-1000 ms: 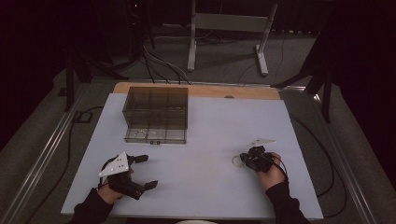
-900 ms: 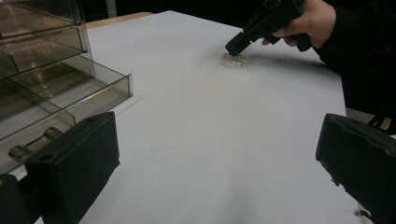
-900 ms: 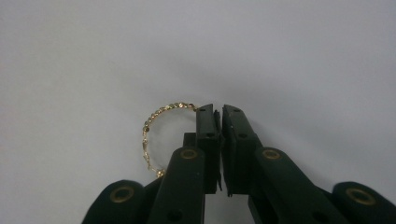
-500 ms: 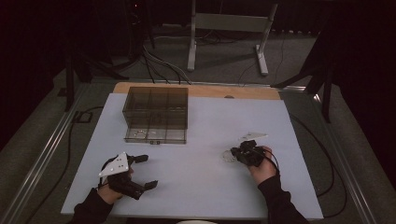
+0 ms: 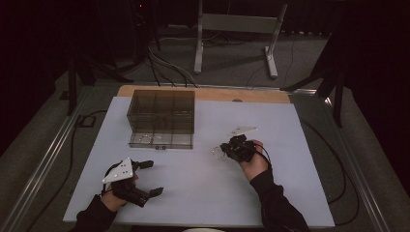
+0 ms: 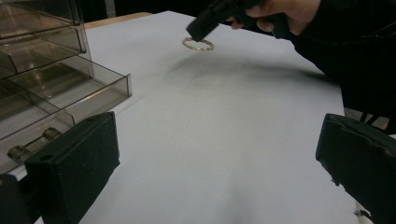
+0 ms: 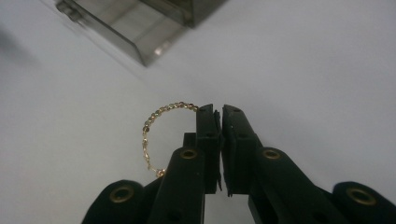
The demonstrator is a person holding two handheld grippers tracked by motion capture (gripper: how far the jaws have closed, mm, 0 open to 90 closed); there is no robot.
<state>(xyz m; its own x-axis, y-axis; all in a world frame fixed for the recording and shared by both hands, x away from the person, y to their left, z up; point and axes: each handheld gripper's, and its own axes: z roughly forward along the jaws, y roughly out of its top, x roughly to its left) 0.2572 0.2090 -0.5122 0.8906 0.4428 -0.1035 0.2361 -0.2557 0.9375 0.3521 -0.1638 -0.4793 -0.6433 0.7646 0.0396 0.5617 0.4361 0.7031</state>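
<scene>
Gripping a gold bracelet (image 7: 156, 130) by its edge, the right gripper (image 7: 218, 111) has its 2 jaws pressed together just above the white table (image 5: 290, 145), near the clear drawer box (image 5: 161, 118). Resting near the table's front edge, the left gripper (image 5: 149, 178) has jaws spread wide, holding nothing.

Bracelet (image 7: 156, 135): part of loop hidden behind right tool (image 7: 218, 112), grip point not visible; a tiny speck in the high view. Drawer box (image 6: 42, 79) cut off by left edge in the left gripper view, by top edge in the right gripper view; drawer contents too blurred to identify.
</scene>
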